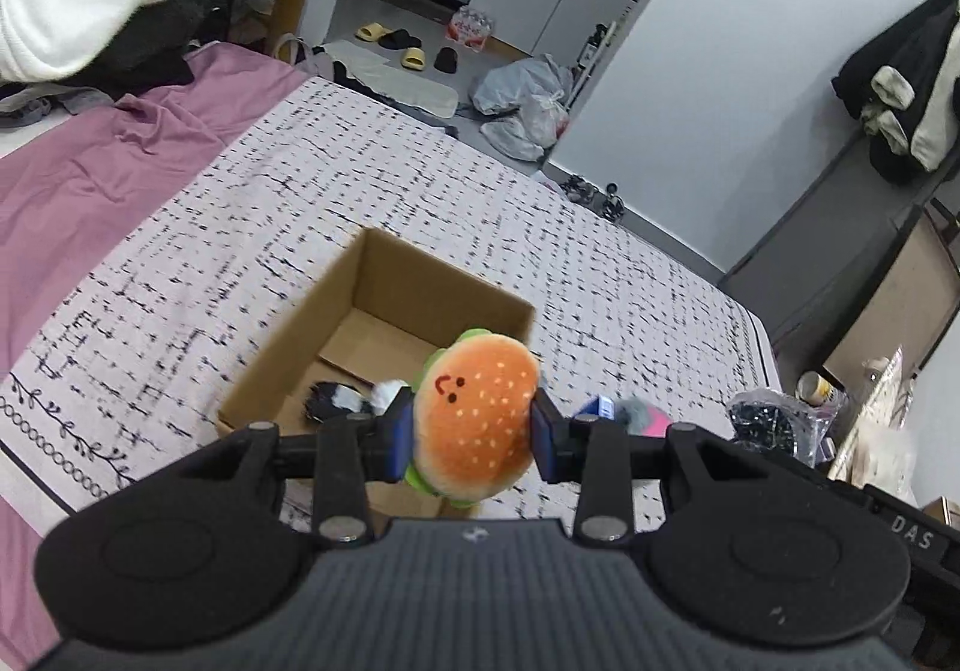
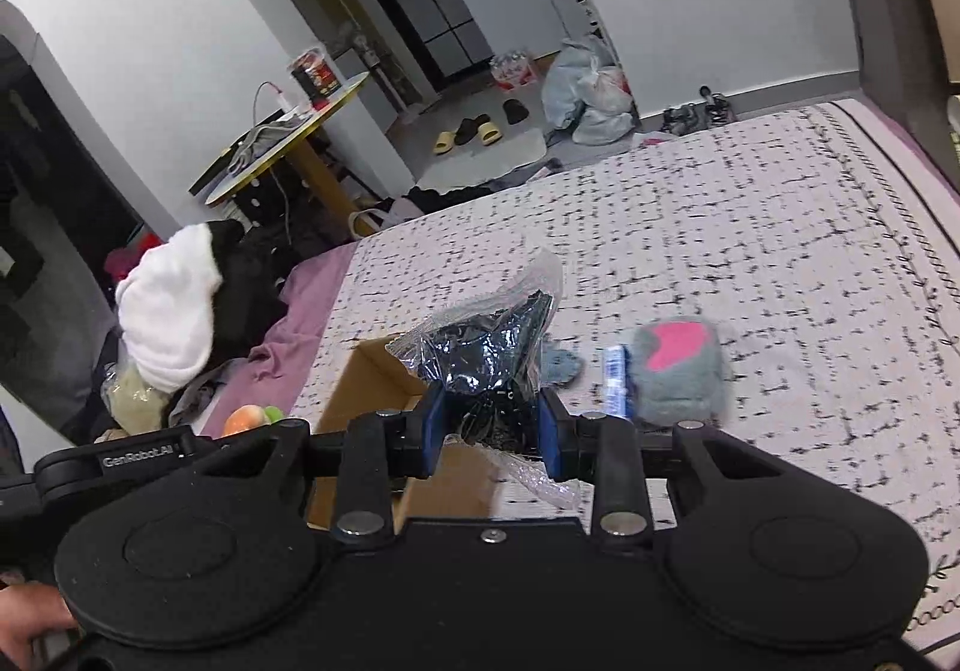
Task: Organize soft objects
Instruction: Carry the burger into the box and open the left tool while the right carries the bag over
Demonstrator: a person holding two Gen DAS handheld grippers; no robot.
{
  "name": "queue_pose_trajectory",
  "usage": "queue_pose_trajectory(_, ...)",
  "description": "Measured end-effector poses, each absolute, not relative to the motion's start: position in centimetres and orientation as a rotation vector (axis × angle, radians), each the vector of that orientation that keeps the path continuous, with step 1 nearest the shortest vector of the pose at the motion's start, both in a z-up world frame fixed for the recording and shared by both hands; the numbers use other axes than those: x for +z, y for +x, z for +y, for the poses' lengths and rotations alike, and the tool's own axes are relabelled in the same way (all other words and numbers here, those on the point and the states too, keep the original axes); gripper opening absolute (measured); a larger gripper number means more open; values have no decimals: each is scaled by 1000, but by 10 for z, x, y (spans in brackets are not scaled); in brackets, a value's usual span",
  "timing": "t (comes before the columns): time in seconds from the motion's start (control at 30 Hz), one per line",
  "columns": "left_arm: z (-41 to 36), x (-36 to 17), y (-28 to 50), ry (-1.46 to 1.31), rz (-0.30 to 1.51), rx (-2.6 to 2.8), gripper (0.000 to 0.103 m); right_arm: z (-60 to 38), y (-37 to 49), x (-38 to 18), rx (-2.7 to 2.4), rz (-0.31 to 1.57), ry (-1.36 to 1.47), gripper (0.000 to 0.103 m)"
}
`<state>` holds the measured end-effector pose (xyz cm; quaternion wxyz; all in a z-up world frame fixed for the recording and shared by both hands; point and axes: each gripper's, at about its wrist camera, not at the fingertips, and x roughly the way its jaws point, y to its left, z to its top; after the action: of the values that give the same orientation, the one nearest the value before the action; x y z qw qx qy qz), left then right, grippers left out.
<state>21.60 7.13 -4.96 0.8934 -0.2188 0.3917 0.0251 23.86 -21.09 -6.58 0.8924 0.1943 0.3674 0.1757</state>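
On the bed (image 1: 600,263), the box (image 1: 336,335) holds 1 toy; left claw (image 1: 474,434) clamps the burger plush (image 1: 480,419), right claw (image 2: 492,425) clamps a bagged item (image 2: 486,353); grey mitten (image 2: 678,371) waits at 2 o'clock.

Round table (image 2: 336,98) with red canister (image 2: 314,75); slippers (image 1: 391,38) on floor; plastic bags (image 1: 528,101) (by wall); hanging jacket (image 1: 912,89).

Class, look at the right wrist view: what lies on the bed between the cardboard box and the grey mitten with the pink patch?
In the right wrist view, between cardboard box and grey mitten: a bluish cloth and a blue-and-white packet.
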Motion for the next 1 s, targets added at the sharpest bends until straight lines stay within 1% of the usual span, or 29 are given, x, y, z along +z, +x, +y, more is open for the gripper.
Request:
queue_pose_trajectory(0.27, 97, -63, 223, -479, 834, 90, 37, -173, 249, -62, 422, 777, 387, 31)
queue_pose_trajectory(0.6, 124, -91, 240, -523, 880, 114, 38, -132, 262, -71, 463, 824, 352, 31)
queue_pose_trajectory(1.0, 121, -131, 266, -521, 976, 101, 38, -114, 269, -91, 449, 890, 355, 31)
